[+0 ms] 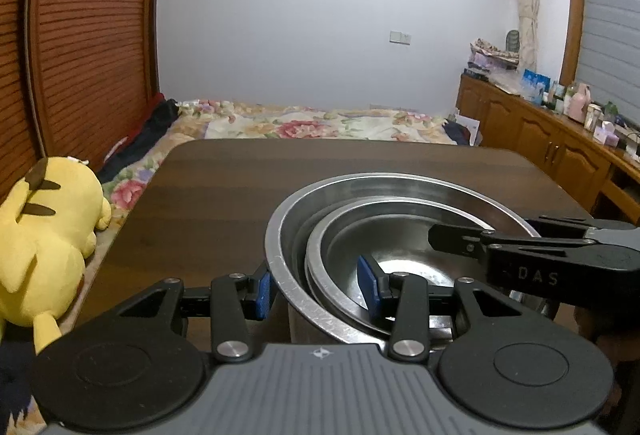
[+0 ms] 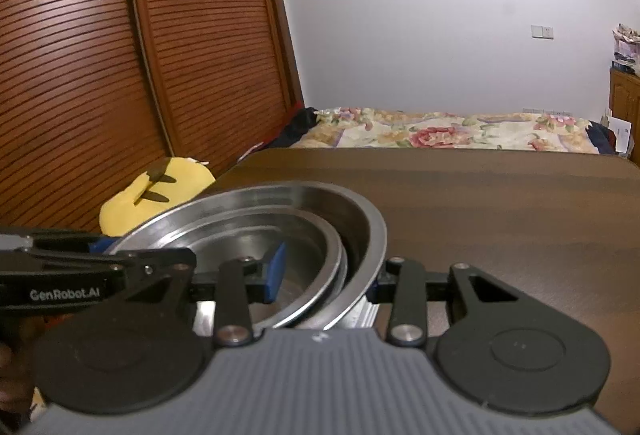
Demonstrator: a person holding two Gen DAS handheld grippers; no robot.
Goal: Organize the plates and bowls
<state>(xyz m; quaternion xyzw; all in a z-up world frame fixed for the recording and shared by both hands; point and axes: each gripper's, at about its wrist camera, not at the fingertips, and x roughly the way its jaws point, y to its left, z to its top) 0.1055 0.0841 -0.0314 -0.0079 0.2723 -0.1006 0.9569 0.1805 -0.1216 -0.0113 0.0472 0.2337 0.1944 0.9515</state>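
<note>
Clamped, apparently, on opposite rims of nested round steel bowls (image 1: 400, 235): left gripper (image 1: 318, 293), right gripper (image 2: 326, 275); near dark wooden tabletop's (image 1: 224, 187) front edge.

Wide open brown tabletop (image 1: 224, 187) ahead and off to the left of the nested steel bowls (image 1: 332, 219), nothing standing on it out to the far edge. The bowls fill the near side, and both tools crowd them: the left gripper (image 1: 318, 287) straddles their rims from one side, the right gripper (image 2: 326, 271) from the other, blocking a reach across. A yellow plush toy (image 1: 48, 231) sits just beside the table's left edge.
</note>
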